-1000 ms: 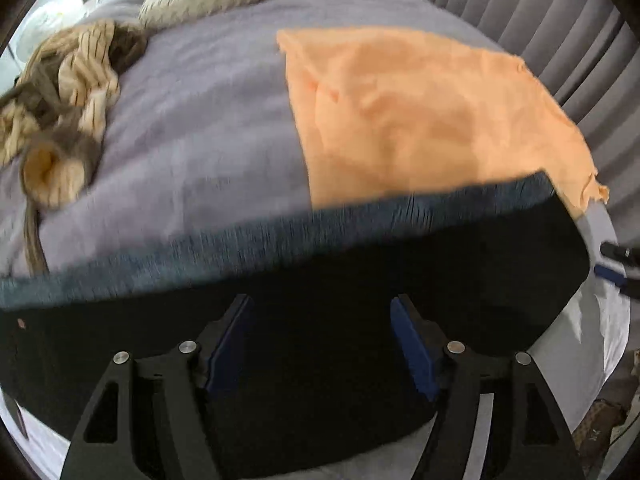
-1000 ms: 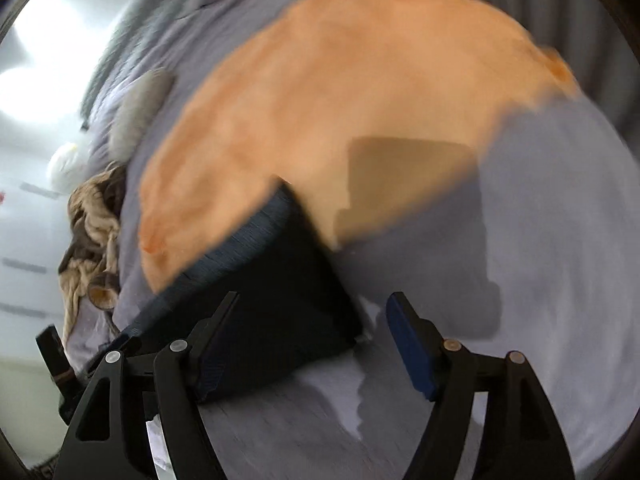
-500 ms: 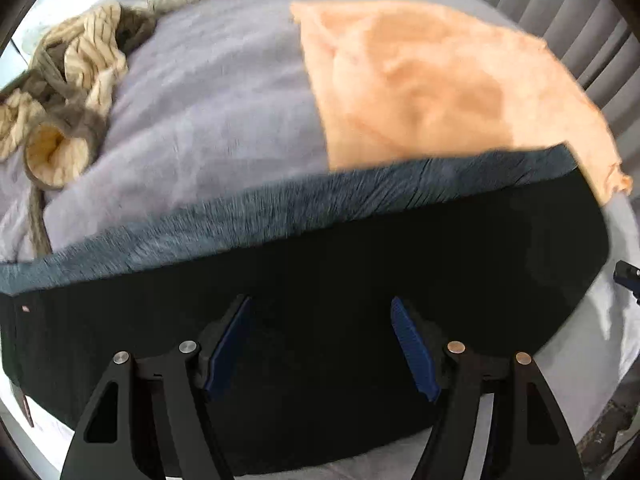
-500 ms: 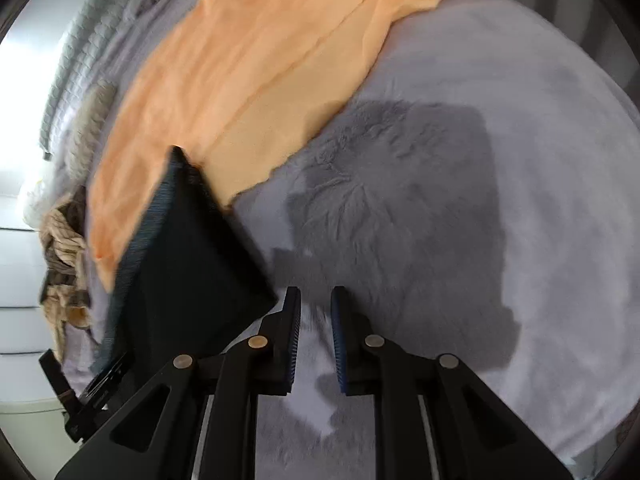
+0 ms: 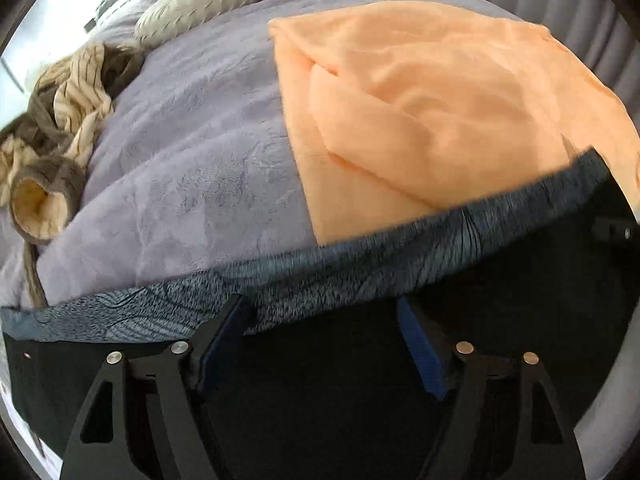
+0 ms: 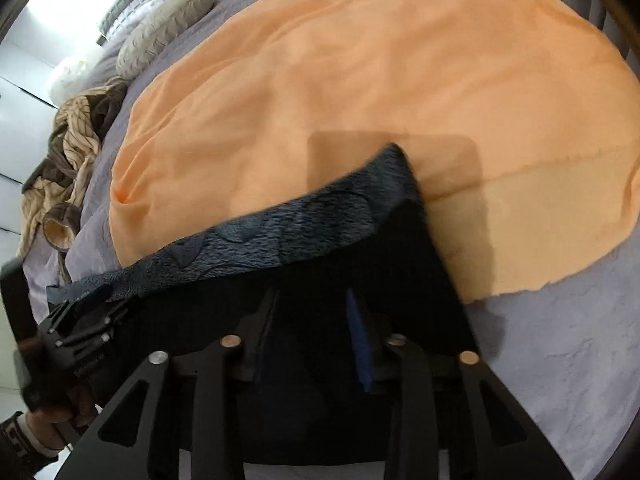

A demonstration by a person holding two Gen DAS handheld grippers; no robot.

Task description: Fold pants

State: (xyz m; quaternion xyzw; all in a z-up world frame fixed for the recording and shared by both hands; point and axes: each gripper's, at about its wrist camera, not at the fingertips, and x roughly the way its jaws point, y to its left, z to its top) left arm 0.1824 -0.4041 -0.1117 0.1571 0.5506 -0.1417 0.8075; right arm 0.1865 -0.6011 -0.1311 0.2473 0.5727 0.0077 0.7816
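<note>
The black pants with a grey-blue textured waistband lie flat at the near edge of the lilac bed. In the left wrist view my left gripper is open, its fingers spread over the black cloth just below the waistband. In the right wrist view my right gripper is open over the pants near their right edge, holding nothing. The left gripper also shows at the far left of the right wrist view, at the waistband's left end.
An orange cloth lies spread on the bed beyond the pants, partly under the waistband. A heap of striped brown and cream clothes and a grey pillow lie at the far left. Grey curtains hang behind.
My right gripper was shut half a second ago beside the pants; it has opened and moved left over the black cloth. My left gripper stayed open and shifted forward toward the waistband.
</note>
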